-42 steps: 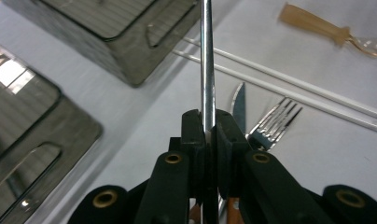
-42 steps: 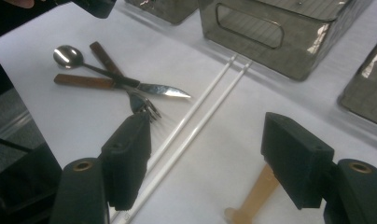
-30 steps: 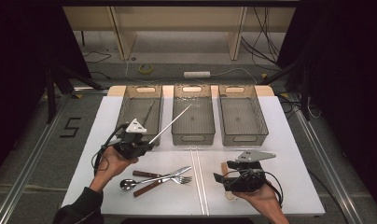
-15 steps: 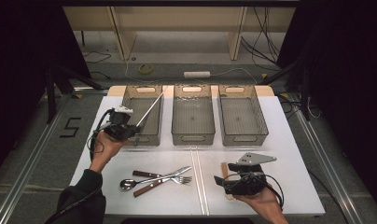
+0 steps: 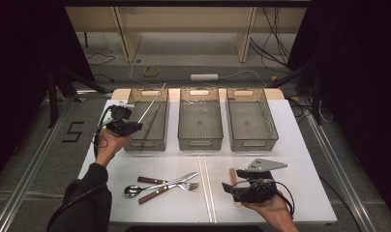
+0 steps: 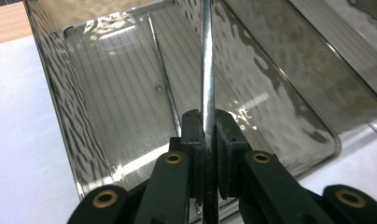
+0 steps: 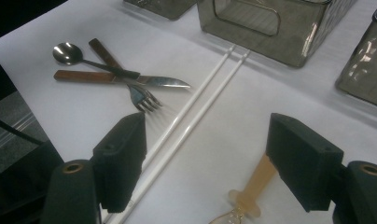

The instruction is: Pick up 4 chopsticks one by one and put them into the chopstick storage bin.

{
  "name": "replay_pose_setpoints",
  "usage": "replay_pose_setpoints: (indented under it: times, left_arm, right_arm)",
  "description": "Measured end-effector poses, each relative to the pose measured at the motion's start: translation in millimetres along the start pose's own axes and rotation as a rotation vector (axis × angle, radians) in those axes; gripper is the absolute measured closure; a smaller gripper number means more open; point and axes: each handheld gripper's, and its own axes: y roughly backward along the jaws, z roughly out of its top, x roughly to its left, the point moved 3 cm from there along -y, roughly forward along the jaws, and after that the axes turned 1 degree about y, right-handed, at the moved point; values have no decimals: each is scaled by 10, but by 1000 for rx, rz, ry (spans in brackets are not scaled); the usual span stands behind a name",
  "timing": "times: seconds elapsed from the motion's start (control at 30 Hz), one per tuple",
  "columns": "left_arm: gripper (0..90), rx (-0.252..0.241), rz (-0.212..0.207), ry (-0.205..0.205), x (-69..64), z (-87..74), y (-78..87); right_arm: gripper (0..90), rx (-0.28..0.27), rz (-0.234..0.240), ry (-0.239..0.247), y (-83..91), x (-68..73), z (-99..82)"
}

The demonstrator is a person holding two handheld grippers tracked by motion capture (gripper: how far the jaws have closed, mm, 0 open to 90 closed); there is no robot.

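Inside, perhaps another chopstick [image 6: 164,74] underneath.

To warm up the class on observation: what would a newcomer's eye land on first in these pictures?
First, the thin metal chopstick clamped in the left tool, slanting over the left bin, where another already lies. Next, the crossed cutlery on the white table near the front. The right tool stands open above a pale-handled utensil.
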Motion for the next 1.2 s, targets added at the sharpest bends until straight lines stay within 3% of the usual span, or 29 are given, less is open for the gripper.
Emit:
replay_pose_setpoints:
  times: [0.63, 1.2]
  left_arm:
    - [829, 41, 50, 68, 148, 38, -224]
    - [827, 108, 83, 93, 219, 63, -348]
  right_arm:
    - [295, 4, 2, -2, -7, 7, -3]
    - [295, 6, 8, 0, -10, 14, -3]
